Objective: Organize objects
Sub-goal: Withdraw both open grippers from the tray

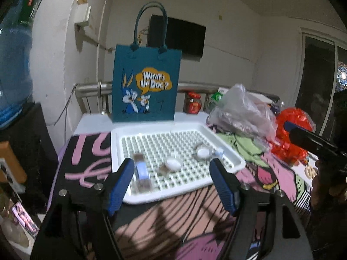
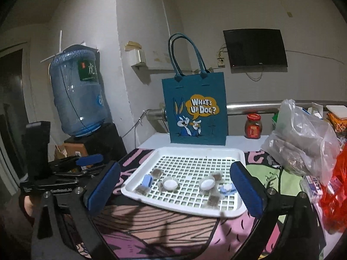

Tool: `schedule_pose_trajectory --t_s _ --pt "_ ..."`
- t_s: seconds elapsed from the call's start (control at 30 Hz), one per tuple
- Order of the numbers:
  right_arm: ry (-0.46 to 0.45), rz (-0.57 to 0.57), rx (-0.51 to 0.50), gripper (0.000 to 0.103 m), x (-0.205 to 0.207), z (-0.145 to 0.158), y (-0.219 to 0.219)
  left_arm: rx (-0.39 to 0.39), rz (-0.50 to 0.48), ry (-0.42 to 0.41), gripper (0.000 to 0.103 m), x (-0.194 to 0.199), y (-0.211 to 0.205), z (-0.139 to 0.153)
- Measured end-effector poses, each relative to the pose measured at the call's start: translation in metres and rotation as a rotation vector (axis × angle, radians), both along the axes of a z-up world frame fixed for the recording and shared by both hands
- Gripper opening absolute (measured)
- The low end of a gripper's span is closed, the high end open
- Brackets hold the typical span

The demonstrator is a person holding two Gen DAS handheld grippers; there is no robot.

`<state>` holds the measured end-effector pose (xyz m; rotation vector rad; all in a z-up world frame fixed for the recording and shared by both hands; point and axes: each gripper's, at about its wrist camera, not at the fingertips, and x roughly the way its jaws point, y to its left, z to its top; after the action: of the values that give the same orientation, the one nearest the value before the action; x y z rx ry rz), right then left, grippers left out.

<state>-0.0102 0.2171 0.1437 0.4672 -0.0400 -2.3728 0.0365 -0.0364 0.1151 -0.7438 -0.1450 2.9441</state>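
Water jug [image 1: 13, 65] cut by frame edge; wrapped tray items [image 2: 169, 184] too small to identify.

I see a teal bag [image 2: 197, 110] printed with a blue-and-white cartoon rabbit and white lettering in a yellow speech bubble. My tray [image 2: 225, 151] is white with a grid of square holes. The cloth [image 2: 173, 223] under it is a comic print in pink, black and pale green. My finger pads [image 2: 102, 189] are blue on black frames. The jar [image 2: 253, 126] has a red lid and label; the water bottle [image 2: 78, 95] is translucent blue with a green label.
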Motion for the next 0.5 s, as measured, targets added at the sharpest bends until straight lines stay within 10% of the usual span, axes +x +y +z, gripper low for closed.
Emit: schedule_pose_trajectory --t_s 0.5 --pt "-0.064 -0.031 0.153 0.102 0.0 -0.064 -0.012 -0.03 0.006 -0.129 0.072 0.005 0.009 -0.052"
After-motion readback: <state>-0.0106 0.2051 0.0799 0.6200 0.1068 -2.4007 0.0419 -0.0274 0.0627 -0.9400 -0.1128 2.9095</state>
